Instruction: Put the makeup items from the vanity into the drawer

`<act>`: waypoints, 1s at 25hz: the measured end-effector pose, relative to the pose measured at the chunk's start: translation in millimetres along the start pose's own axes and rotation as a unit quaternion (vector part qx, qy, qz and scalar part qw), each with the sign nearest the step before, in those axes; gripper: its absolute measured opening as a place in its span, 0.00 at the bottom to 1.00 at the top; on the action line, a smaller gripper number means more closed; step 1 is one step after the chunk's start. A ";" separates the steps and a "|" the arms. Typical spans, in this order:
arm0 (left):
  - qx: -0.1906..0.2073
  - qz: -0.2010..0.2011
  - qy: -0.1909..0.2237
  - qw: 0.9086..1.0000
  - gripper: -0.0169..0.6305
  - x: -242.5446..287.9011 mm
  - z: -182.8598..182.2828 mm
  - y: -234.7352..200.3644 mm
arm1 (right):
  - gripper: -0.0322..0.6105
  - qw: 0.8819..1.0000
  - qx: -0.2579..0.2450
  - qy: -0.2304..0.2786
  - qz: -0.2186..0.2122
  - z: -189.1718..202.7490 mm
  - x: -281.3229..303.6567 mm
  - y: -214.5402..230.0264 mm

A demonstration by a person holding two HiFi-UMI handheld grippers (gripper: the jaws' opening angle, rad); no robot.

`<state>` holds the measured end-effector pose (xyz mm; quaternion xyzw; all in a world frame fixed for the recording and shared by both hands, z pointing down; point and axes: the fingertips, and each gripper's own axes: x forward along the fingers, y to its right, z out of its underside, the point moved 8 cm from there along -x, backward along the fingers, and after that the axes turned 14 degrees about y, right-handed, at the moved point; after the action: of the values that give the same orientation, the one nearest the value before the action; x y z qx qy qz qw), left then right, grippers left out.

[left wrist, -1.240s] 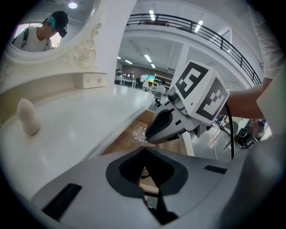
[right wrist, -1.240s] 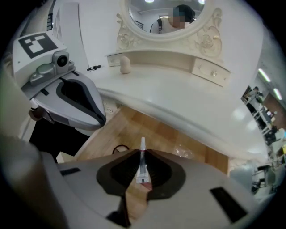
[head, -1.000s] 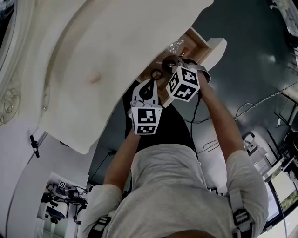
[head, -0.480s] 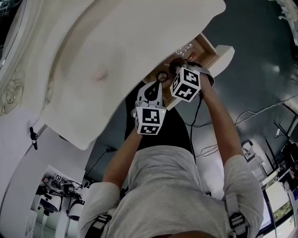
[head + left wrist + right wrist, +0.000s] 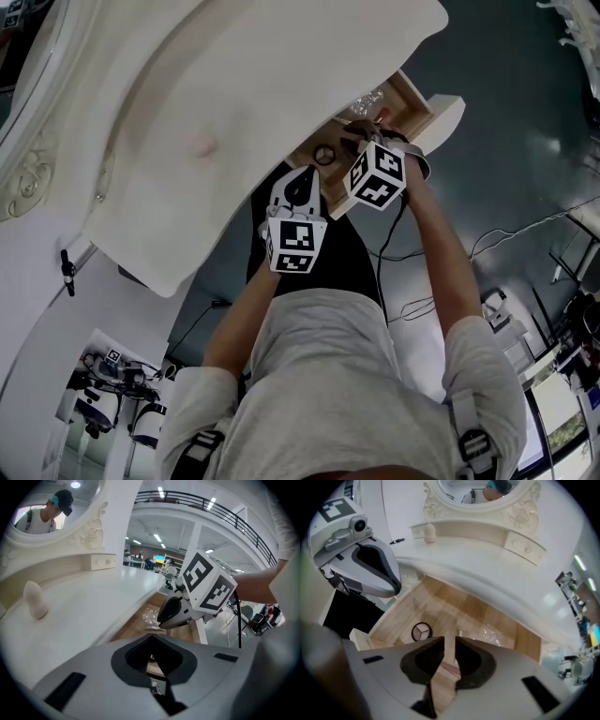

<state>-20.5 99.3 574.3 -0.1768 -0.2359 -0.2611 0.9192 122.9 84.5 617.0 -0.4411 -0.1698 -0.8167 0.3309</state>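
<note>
The wooden drawer stands pulled out under the white vanity top. My right gripper reaches into it, jaws opening, and a pinkish item lies in the narrow gap with the pads apart from it. A round black compact and a clear plastic packet lie on the drawer floor. My left gripper hovers at the drawer's near edge, its jaws shut with nothing seen in them. A beige egg-shaped sponge stands on the vanity top.
An oval mirror in a carved frame rises behind the vanity, with small drawers beneath it. Cables trail on the dark floor to the right. The person's arms and torso fill the lower head view.
Both grippers stay over the open drawer, shifted only slightly in the picture. The right gripper sits a little deeper over the drawer.
</note>
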 end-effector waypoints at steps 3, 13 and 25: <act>0.001 -0.008 0.008 1.000 0.03 -5.9 -10.6 1.8 | 0.16 1.000 0.014 0.020 0.009 -6.9 -17.3 -1.0; -0.022 -0.061 0.043 0.997 0.04 -36.0 -59.9 6.3 | 0.07 0.987 0.059 0.139 0.046 -61.1 -78.9 -14.4; -0.016 -0.155 0.091 0.984 0.03 -78.2 -105.8 -34.0 | 0.07 0.955 0.125 0.266 0.043 -149.3 -100.5 -25.0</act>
<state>-62.3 55.6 452.7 -0.1278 -0.1714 -0.4190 0.8825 54.2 56.9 451.1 -0.1703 -0.1569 -0.8617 0.4516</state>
